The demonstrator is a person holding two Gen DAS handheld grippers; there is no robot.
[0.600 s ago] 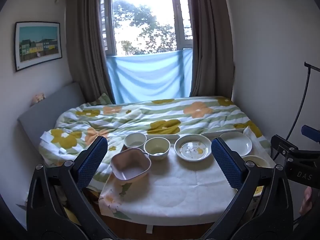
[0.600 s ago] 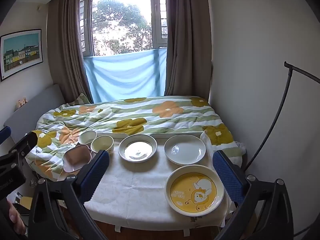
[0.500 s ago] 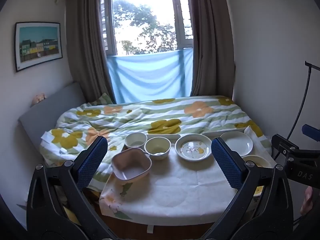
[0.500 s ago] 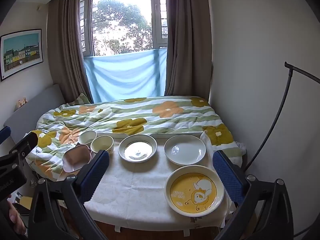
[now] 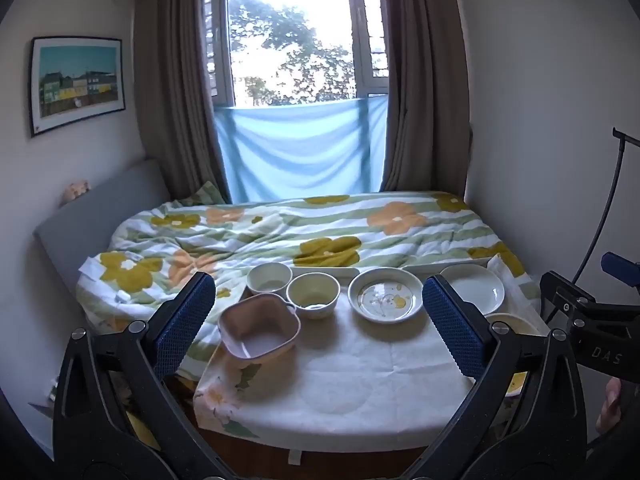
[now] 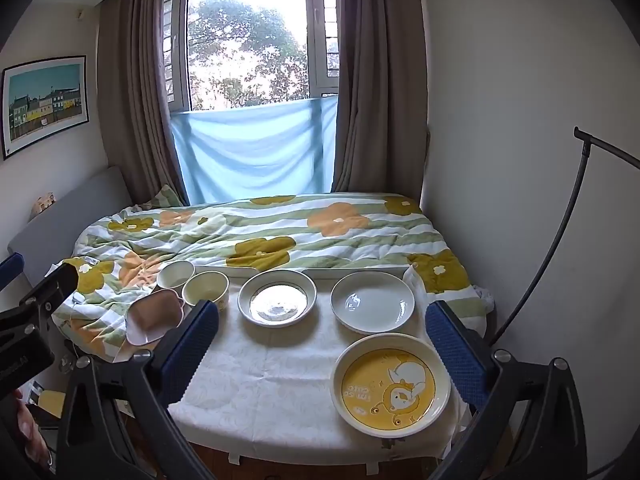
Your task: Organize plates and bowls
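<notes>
Almost nothing has moved since the earlier frames: both views sit a touch differently, no more, and every dish lies where it did. My left claw [image 5: 316,318] hangs spread wide and empty, back from the near edge of the worktop [image 5: 360,380]; my right claw [image 6: 320,340] is likewise spread and holds nothing.

Left to right I count three bowls and three plates. The pink square bowl [image 5: 259,332] sits at the left edge, tilted over the cloth's drop (that one worries me). Behind it is a white bowl [image 5: 269,278], just beside a cream bowl [image 5: 313,294]. Then come the deep patterned plate [image 5: 385,295], the plain white plate [image 6: 373,302] and, nearest my right claw, the yellow duck plate [image 6: 391,385].

My guess at the risks: a nudge could tip the pink bowl off onto the bed, and glazed rims may slip from a shallow pinch.
</notes>
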